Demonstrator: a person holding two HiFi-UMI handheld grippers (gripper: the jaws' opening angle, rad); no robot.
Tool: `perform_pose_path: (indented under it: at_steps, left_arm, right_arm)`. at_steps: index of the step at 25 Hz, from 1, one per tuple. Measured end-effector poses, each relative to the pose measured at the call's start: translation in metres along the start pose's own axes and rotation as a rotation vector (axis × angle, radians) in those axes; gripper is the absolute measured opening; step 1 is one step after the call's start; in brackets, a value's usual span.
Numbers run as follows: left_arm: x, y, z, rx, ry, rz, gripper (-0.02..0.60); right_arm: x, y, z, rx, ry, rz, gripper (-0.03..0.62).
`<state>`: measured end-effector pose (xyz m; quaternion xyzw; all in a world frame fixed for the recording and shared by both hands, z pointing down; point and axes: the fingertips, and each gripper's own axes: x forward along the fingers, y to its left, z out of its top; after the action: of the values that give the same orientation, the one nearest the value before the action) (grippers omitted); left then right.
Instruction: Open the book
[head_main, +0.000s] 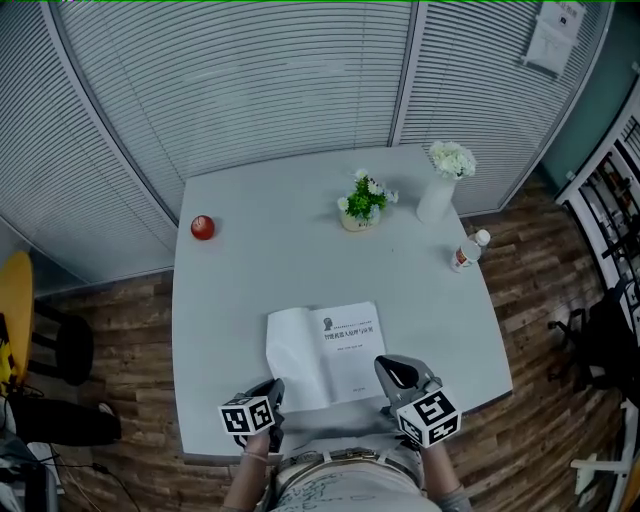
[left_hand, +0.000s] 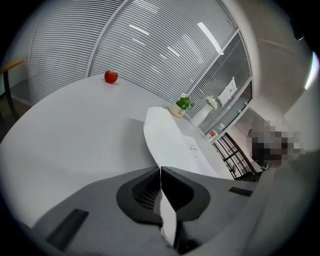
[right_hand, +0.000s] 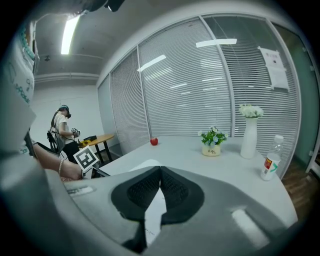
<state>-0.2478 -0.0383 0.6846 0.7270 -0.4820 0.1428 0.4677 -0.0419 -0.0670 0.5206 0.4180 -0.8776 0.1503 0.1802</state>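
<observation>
The white book (head_main: 345, 345) lies on the grey table (head_main: 270, 270) near its front edge, with its printed title page facing up. Its left leaf (head_main: 293, 360) is raised and curls. My left gripper (head_main: 272, 390) is at that leaf's near edge. In the left gripper view the jaws (left_hand: 160, 170) are shut on the thin white leaf (left_hand: 167, 137), which runs out between them. My right gripper (head_main: 388, 368) is over the book's near right corner. Its jaws (right_hand: 160, 169) are shut, and a printed page shows below the pads. I cannot tell whether they press on the book.
A red apple (head_main: 203, 227) sits at the table's far left. A small potted plant (head_main: 362, 205), a white vase of flowers (head_main: 440, 190) and a bottle (head_main: 467, 252) stand at the far right. Blinds surround the table. A person (right_hand: 62, 130) stands far off.
</observation>
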Motion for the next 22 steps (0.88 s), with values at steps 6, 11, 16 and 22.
perform_pose_path:
  at_steps: [6, 11, 16, 22]
  left_arm:
    - [-0.006, 0.028, -0.001, 0.005, 0.011, 0.057, 0.003]
    - [-0.008, 0.045, 0.001, 0.004, 0.021, 0.089, 0.003]
    - [-0.006, 0.053, -0.003, -0.001, 0.038, 0.083, 0.003]
    - [0.000, 0.060, -0.010, 0.005, 0.062, 0.089, 0.003]
  right_arm:
    - [0.003, 0.002, -0.003, 0.003, 0.006, -0.001, 0.000]
    - [0.003, 0.002, -0.002, 0.002, 0.015, -0.007, 0.000]
    - [0.006, 0.002, -0.002, 0.004, 0.022, -0.010, 0.001]
    - [0.008, 0.006, -0.003, 0.004, 0.031, -0.007, 0.000]
